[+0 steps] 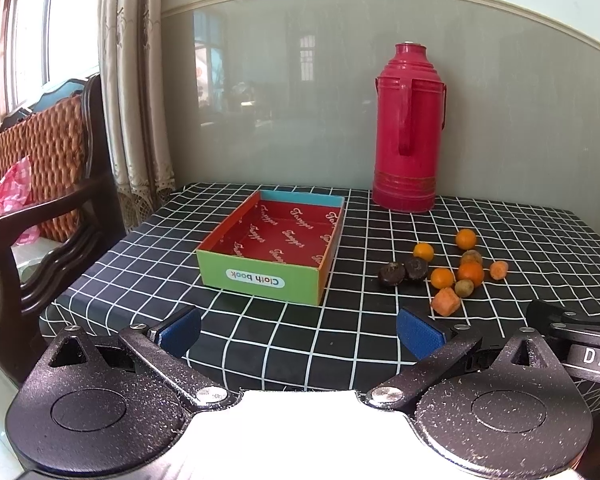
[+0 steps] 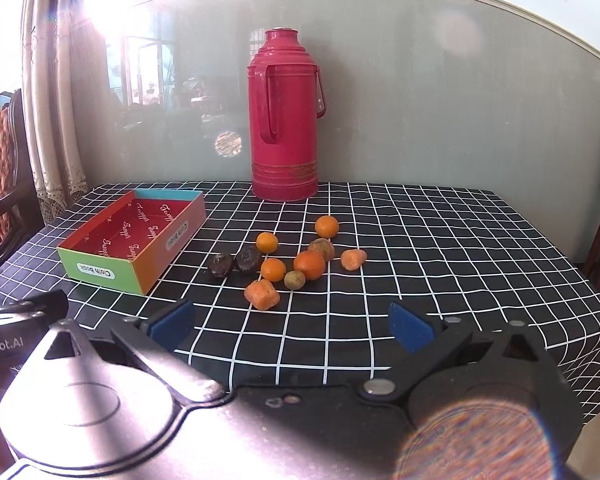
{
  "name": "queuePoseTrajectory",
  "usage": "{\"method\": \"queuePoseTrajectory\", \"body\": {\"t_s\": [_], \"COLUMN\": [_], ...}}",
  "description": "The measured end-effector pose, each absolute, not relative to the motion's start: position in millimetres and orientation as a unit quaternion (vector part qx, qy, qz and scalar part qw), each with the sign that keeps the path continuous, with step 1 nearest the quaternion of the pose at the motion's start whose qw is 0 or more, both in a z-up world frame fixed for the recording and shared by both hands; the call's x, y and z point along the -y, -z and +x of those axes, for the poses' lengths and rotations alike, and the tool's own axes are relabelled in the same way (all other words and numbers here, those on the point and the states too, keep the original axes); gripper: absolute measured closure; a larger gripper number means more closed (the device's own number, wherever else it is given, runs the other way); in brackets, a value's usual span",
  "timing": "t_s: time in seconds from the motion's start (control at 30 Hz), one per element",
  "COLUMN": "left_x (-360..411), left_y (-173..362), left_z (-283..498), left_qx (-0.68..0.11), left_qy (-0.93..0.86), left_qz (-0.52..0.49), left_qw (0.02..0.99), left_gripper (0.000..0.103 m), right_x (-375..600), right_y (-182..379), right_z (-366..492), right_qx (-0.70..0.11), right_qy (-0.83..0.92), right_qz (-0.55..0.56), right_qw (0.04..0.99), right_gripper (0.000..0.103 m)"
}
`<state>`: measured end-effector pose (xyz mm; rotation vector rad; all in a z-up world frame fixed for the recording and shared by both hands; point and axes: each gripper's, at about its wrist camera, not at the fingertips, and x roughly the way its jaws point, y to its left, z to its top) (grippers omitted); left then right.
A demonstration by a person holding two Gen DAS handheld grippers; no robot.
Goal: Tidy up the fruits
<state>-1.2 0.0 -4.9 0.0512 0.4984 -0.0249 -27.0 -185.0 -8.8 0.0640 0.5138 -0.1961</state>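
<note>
Blue-padded and spread wide with nothing between its pads, the left tool (image 1: 298, 330) hangs over the checked bench (image 1: 140, 264) in the left wrist view, the open cardboard box (image 1: 274, 246) ahead and the loose fruits (image 1: 444, 270) well to its right, near a red thermos (image 1: 406, 128). From the right wrist, the right tool (image 2: 292, 326) gapes equally empty, the fruits (image 2: 288, 262) lying just beyond it, right of the box (image 2: 134, 238).

Glossy red plastic flask (image 2: 284, 116). Matt checked cloth (image 2: 440, 240) over table. Printed cardboard box (image 1: 276, 240), smooth. Speckled matt black gripper (image 1: 298, 332) housing; blue textured pads (image 1: 418, 330). Polished dark wood chair (image 1: 40, 216).
</note>
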Motion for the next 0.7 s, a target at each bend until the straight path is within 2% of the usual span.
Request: {"method": "queuePoseTrajectory", "body": {"t_s": [0.7], "left_x": [-1.2], "left_y": [4.8], "left_z": [-2.6], "left_qx": [-0.246], "left_qy": [0.011], "left_qz": [0.025], "left_qw": [0.969], "left_gripper": [0.0], "right_x": [184.6], "right_y": [8.1], "right_z": [-28.8], "right_qx": [-0.252], "right_qy": [0.1], "right_qz": [0.031], "right_qw": [0.962], "right_gripper": [0.006]}}
